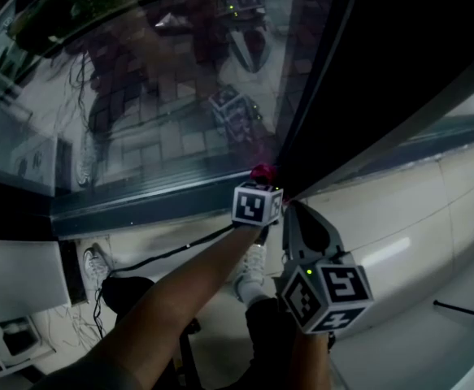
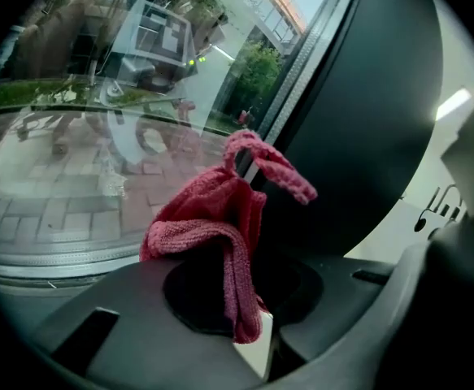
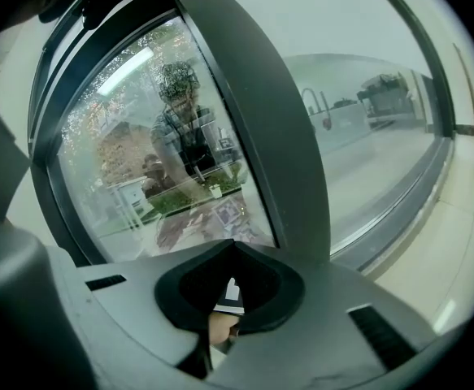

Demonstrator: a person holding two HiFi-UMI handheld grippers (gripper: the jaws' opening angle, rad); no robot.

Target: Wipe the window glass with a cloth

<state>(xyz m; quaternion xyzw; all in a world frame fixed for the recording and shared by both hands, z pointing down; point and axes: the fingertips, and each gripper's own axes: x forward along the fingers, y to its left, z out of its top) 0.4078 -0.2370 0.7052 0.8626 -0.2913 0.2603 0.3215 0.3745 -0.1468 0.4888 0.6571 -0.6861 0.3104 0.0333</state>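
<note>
Left claw (image 2: pixel 235 295) is clamped on the red cloth (image 2: pixel 212 218). The cloth is pinched low down, one fold hangs back over the jaws, and the rest bunches up and forward with a loose tail flopping right.

From the head view, that bunch sits in the bottom right corner of the window glass (image 1: pixel 163 96). It's just above the sill (image 1: pixel 139 205) and right beside the dark post (image 2: pixel 367 136) that closes the pane on that side. I can't tell for sure if the cloth is actually pressed on the glass or only just short of it, but it's very near.

Right claw (image 3: pixel 235 291) has its jaws together with nothing between them. It points at the same post with some glass on either side, and it hangs back lower and further from the pane than the left one. So the left arm is clearly the working one.

What matters for the next move is that nearly all the unwiped glass lies up and to the left of the cloth, with post and sill blocking right and down. My guess is the stroke has to run leftward along the bottom edge or up along the post. Also the cloth is bunched rather than flat, so probably only a small patch touches the glass.
</note>
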